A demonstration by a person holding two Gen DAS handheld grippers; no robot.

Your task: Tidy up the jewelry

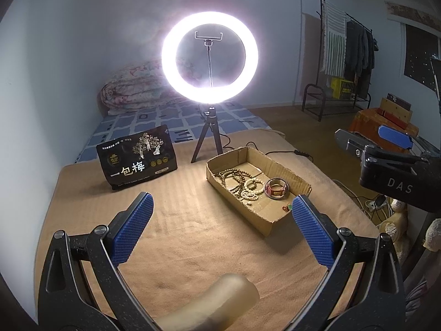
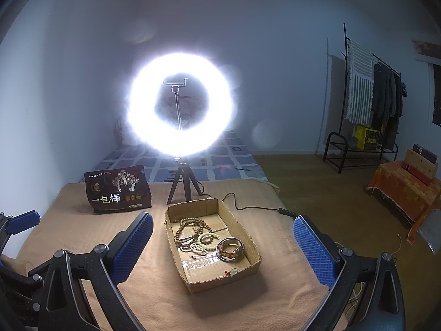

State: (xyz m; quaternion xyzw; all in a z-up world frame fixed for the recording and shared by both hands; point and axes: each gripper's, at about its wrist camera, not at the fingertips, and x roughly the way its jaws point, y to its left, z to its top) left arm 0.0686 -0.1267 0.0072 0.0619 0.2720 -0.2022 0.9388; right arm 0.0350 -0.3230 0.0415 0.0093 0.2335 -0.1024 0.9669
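A shallow cardboard tray [image 1: 278, 220] [image 2: 252, 241] lies on the tan blanket. Inside it are brown bead strands [image 1: 230, 176] [image 2: 190, 226], pale bead bracelets [image 1: 252, 189] [image 2: 205, 240], a round bangle with a red-brown band inside [image 1: 276, 189] [image 2: 231, 249] and a small red-green charm [image 1: 286, 207] [image 2: 233, 272]. My left gripper [image 1: 222, 216] hangs open over the blanket in front of the tray, nothing between its blue pads. My right gripper [image 2: 223, 234] is open too, straddling the tray from above and holding nothing. In the left wrist view it shows at the right edge [image 1: 397, 135].
A lit ring light [image 1: 210, 56] [image 2: 180, 104] on a small tripod stands behind the tray, its cable trailing right. A black snack bag [image 1: 136, 161] [image 2: 117, 193] stands at the back left. A blurred pale object [image 1: 220, 303] lies low in the left wrist view. The bed edge drops right.
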